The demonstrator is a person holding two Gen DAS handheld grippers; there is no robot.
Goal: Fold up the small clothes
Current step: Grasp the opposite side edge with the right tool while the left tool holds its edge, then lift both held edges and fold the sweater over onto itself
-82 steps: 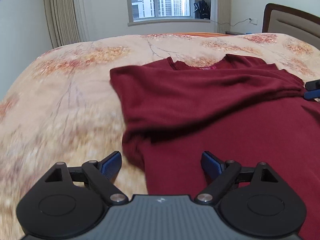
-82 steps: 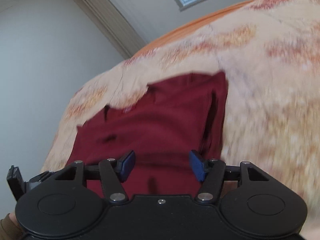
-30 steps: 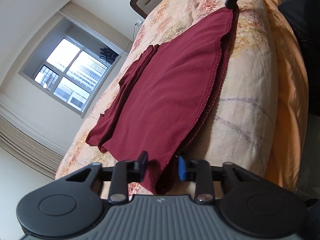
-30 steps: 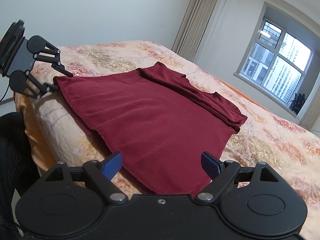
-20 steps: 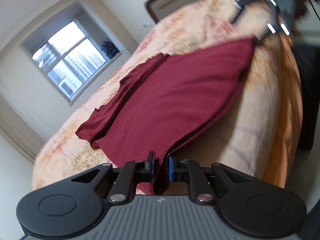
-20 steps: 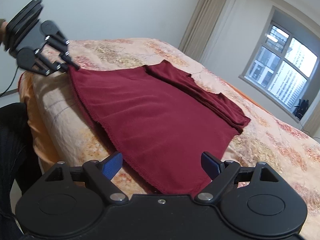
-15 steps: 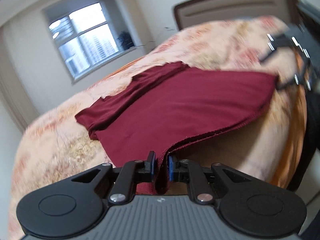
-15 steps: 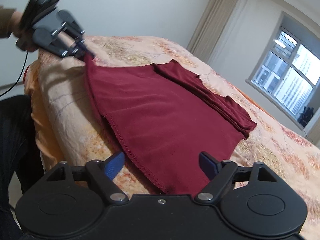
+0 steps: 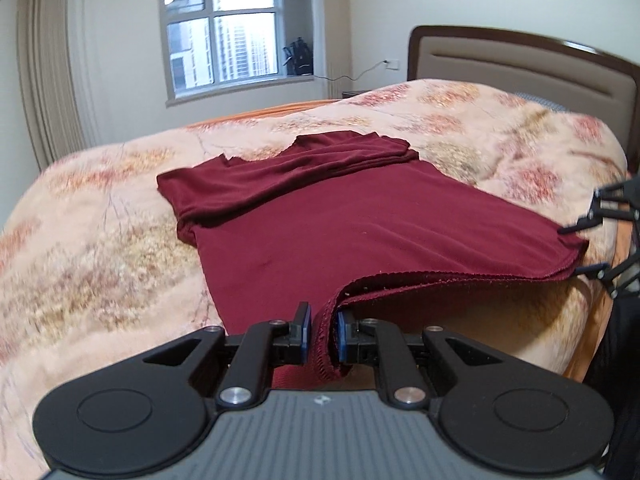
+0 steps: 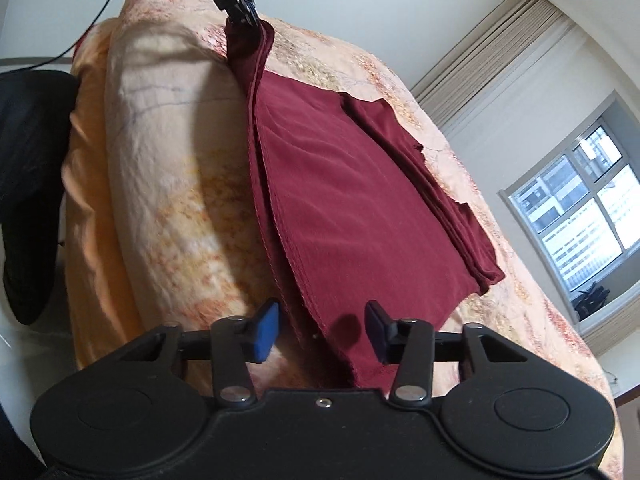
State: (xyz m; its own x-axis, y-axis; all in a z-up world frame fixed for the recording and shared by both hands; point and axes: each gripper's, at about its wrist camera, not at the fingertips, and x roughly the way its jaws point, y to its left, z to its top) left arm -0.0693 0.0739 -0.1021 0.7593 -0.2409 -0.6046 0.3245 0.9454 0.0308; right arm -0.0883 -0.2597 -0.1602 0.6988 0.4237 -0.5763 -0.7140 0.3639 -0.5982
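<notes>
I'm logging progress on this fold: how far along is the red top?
Done: the sleeves lie folded across the upper part of the red top on the bed. In hand: the left gripper is shut on one hem corner; the right gripper is open, straddling the other corner without gripping it. Left: close on that corner, then fold the hem up toward the collar.

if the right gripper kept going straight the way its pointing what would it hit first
Most likely the maroon shirt: the right gripper is open, with the shirt's hem corner already lying between its fingers. Beyond that is the floral bedspread. Depth is hard to judge in the fisheye view.
</notes>
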